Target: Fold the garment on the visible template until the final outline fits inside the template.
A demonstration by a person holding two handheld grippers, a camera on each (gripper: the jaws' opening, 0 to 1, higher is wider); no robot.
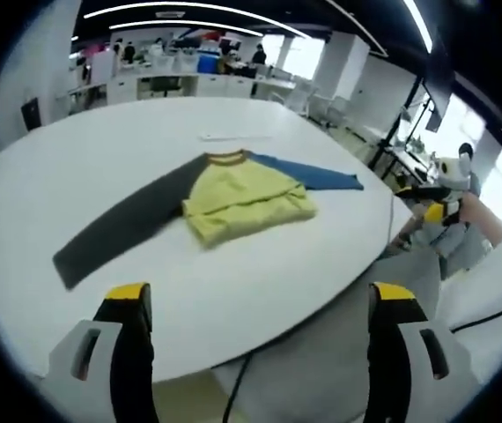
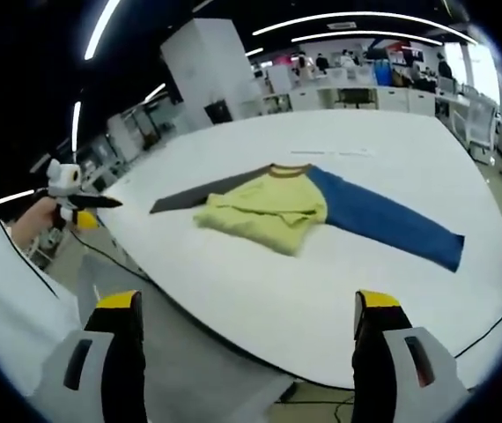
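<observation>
No readable text, labels, brands or numbers in either view. The garment has plain colour panels with no print or tag showing. A thin pale strip lies on the white table just beyond the collar; any marks on it are too small to read. Far office background is too blurred for signs.
</observation>
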